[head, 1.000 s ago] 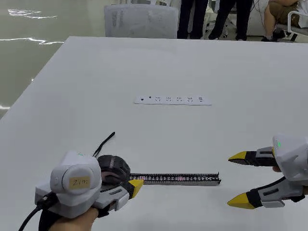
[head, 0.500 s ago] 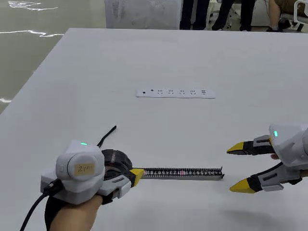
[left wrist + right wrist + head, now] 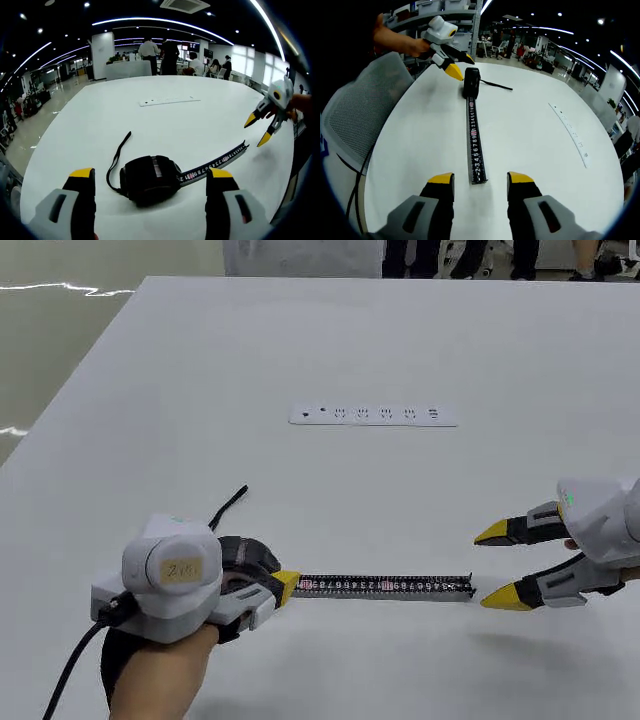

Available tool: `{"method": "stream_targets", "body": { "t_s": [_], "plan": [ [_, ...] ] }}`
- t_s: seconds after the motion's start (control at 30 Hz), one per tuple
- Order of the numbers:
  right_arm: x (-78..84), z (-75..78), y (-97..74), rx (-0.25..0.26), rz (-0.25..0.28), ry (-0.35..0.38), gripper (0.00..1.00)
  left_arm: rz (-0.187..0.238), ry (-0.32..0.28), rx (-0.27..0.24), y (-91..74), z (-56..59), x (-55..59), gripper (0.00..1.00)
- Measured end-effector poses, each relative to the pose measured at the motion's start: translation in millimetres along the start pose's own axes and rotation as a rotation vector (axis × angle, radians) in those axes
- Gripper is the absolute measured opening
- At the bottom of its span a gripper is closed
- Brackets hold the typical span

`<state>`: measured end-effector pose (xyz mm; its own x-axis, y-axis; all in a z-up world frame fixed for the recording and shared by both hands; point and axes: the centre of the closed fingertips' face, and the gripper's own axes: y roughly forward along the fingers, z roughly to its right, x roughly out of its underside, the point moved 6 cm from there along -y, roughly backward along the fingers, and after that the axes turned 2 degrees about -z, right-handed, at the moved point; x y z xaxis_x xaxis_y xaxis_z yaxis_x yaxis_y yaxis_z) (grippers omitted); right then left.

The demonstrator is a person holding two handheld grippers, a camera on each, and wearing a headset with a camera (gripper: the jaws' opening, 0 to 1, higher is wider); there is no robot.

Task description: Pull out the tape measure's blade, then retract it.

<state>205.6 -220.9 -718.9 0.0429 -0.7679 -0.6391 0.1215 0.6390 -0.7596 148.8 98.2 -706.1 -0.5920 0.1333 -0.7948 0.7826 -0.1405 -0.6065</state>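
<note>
Left tongs: The left tongs are spread wide. They pinch nothing. A hand holds them from behind.
Tape case: The black tape case sits on the table, right between the two yellow tips of the left tongs. In the left gripper view there is a gap on each side of it, so the tips do not touch it.
Blade: The blade is pulled out and lies flat on the table. It runs in a straight line from the case at the left tongs over to the right tongs. It is dark with small white numbers.
Blade end: The blade end lies between the two tips of the right tongs in the right gripper view. Neither tip presses on it.
Right tongs: The right tongs are spread open too. They pinch nothing. Their tips point along the blade at the left tongs.
Strap: A thin black strap comes off the case and lies on the table just past the left tongs.
Plug strip: A flat white plug strip lies well apart from both tongs, farther out on the table.
Table: The table is big and white.
Chair: A grey mesh chair stands at the table edge, off to one side of the right tongs.
</note>
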Motion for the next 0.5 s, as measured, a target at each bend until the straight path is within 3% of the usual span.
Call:
{"method": "stream_targets", "body": {
  "t_s": [0.5],
  "plan": [
    [13.4,2.2,16.6,-0.051,-0.025,-0.026,0.29,-0.036,-0.005,-0.011,13.0,-2.0,4.1,0.86]
  ]
}}
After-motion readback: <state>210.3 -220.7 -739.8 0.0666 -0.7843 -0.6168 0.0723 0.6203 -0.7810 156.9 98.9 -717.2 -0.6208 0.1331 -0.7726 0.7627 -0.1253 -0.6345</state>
